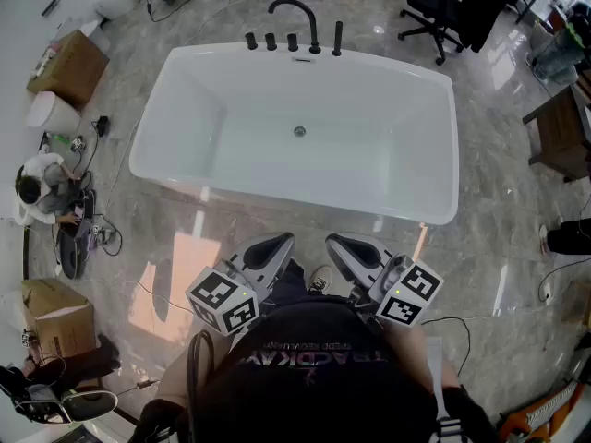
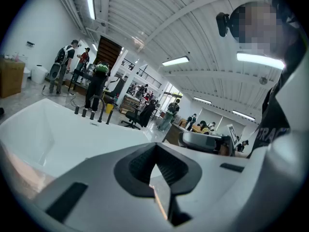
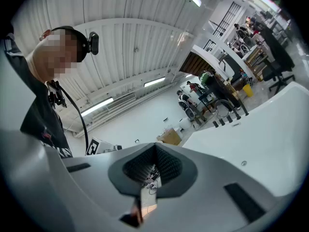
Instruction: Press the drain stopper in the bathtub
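Lighting bright and even. Source is the long ceiling strip lights (image 2: pixel 175 61), seen overhead in both gripper views. Head view is sharp. The polished floor (image 1: pixel 499 201) shows pale glare streaks and one warm orange patch in front of the bathtub (image 1: pixel 452 146). A soft shadow lies inside the tub's left end. Both gripper views have strong fisheye bending and black corners, and the near foreground is slightly soft.

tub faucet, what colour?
Black. The gooseneck faucet at the far rim of the bathtub shows best in the head view.
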